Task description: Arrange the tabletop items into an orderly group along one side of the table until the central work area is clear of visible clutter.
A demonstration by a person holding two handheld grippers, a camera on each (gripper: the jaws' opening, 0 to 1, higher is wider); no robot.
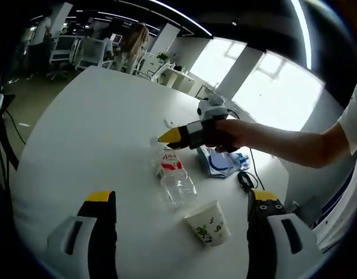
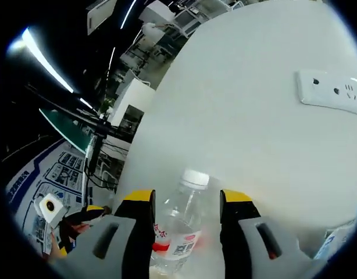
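Note:
A clear plastic water bottle (image 1: 175, 174) with a red-and-white label lies on its side on the white table (image 1: 91, 133). A paper cup (image 1: 209, 225) with a green print lies tipped over just in front of it. My left gripper (image 1: 182, 197) is open wide, close above the table, with bottle and cup between its jaws' lines. A hand holds my right gripper (image 1: 171, 137) at the bottle's cap end. In the right gripper view, the right gripper (image 2: 187, 197) stands open, its yellow-tipped jaws on either side of the bottle (image 2: 181, 232), just short of its white cap (image 2: 195, 177).
A blue-and-white pouch (image 1: 222, 163) and a black cable (image 1: 246, 181) lie by the table's right edge. A white power strip (image 2: 332, 90) rests on the table beyond the bottle. Office chairs and a person stand past the far edge.

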